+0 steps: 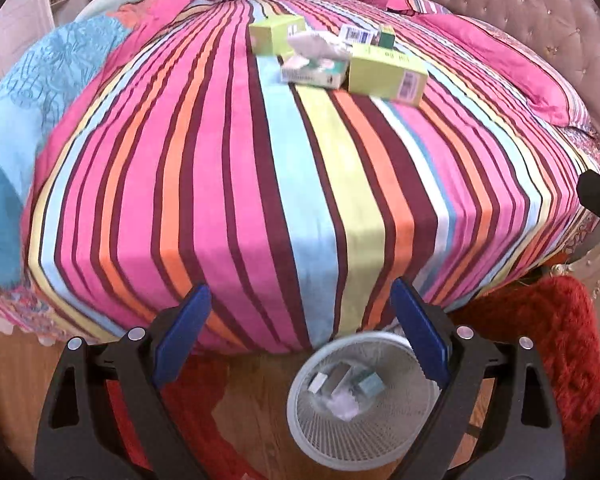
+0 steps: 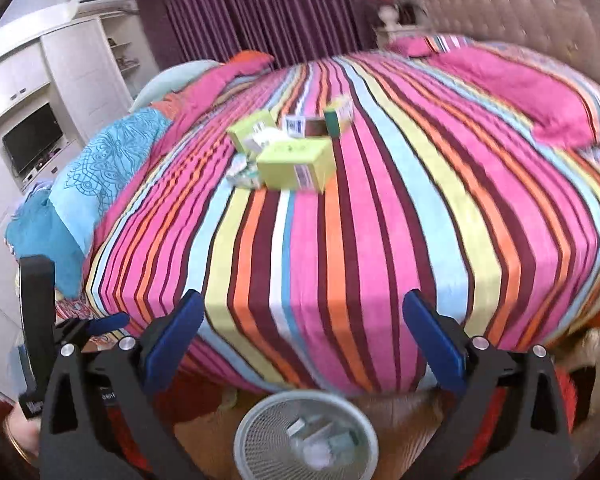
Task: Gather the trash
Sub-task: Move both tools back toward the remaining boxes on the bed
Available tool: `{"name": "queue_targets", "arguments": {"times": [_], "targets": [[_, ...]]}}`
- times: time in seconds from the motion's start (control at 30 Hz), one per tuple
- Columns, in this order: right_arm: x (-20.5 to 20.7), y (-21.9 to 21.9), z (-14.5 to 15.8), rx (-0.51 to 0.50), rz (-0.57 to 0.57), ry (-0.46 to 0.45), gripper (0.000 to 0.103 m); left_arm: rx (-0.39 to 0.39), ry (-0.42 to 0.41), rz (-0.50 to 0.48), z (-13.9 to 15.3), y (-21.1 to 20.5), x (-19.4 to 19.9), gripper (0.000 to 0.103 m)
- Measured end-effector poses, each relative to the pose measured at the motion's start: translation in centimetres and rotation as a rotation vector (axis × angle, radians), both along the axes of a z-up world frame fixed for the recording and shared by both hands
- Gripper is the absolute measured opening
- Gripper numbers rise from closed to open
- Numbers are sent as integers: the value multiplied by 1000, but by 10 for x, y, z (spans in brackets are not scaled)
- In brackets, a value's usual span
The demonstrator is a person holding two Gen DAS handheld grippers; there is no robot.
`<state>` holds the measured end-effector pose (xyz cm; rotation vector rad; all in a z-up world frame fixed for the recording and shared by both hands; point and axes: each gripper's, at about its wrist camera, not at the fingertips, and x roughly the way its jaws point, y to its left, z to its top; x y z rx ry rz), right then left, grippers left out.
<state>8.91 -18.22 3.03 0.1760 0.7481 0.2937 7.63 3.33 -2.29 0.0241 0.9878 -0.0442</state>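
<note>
A cluster of trash lies far up the striped bed (image 1: 228, 168): a large green box (image 1: 384, 72), a second green box (image 1: 274, 32), a crumpled tissue (image 1: 316, 46) and a white-and-teal carton (image 1: 312, 74). The right wrist view shows the same large green box (image 2: 292, 162) and a small dark-green box (image 2: 336, 118). A white mesh wastebasket (image 1: 360, 440) stands on the floor at the bed's foot (image 2: 260, 448), with several small pieces inside. My left gripper (image 1: 300, 288) is open and empty above the bed's edge. My right gripper (image 2: 303, 298) is open too, with nothing between its fingers.
A blue blanket (image 1: 40, 92) drapes the bed's left side and pink pillows (image 1: 496, 60) lie by the tufted headboard (image 1: 540, 12). A red rug (image 1: 540, 340) covers part of the wooden floor. A white wardrobe with a TV (image 2: 32, 140) stands at the left.
</note>
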Motion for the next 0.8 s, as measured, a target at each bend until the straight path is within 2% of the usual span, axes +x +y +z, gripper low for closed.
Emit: {"name": "queue_targets", "arguments": {"times": [0.23,0.3,0.47,0.7,0.8], "targets": [[23,-6,-1,8,-5,12,95,-36,-20,18,13,10,36,89],[29,-7,1,2,-3,10,95,-40,-28,27,15,12,45,95],[43,-3,4,-4,37,10,95,-42,-51,16,22,16,70,95],[69,7,3,-79,98,-36,95,-20,-38,-9,20,17,100,95],[85,8,-1,-97,103,-24,95,-10,-32,-18,20,16,115,95]]}}
